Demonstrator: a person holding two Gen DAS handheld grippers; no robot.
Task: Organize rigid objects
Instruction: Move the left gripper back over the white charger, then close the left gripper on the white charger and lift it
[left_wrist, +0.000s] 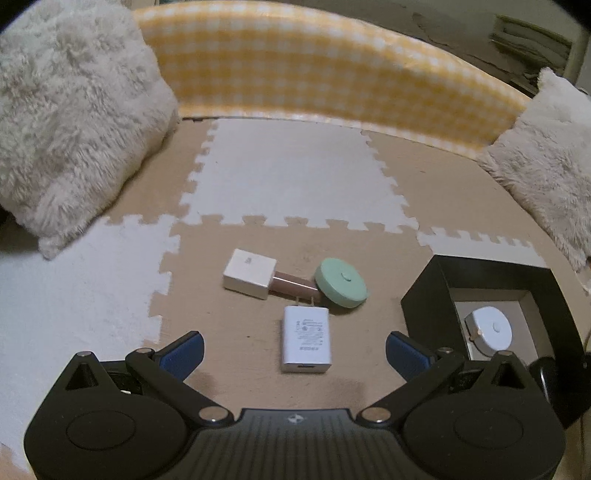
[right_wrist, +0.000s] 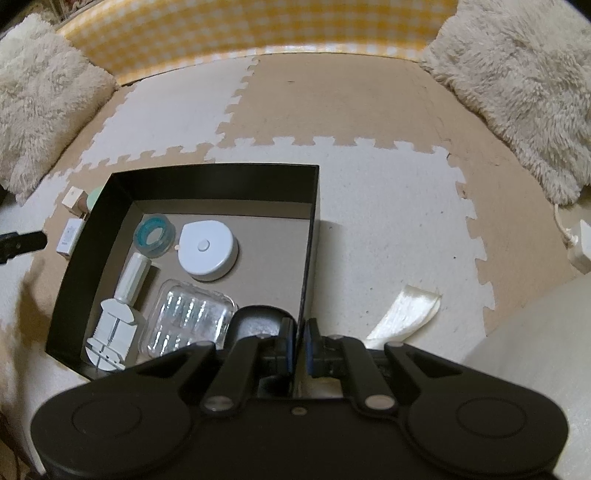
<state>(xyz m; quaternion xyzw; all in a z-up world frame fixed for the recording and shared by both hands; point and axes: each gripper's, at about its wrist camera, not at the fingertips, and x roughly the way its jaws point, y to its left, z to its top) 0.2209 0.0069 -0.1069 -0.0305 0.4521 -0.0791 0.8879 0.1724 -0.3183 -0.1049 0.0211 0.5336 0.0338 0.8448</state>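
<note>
We see the white charger (left_wrist: 306, 339) lying flat on a tan tile of the foam mat (left_wrist: 258, 177), between the spread-apart, empty blue pads of our left gripper (left_wrist: 294, 352). At its 12 o'clock a green disc (left_wrist: 341, 282) touches a pink tube (left_wrist: 291, 286) joined to a white cube (left_wrist: 249, 273). At 3 o'clock stands the black box (right_wrist: 207, 181); our right gripper (right_wrist: 300, 349) is clamped on its wall, with a white disc (right_wrist: 207, 249) inside.

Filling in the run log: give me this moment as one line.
left hand-held gripper: open over white charger | right hand-held gripper: shut on black box wall | left out: green disc
</note>
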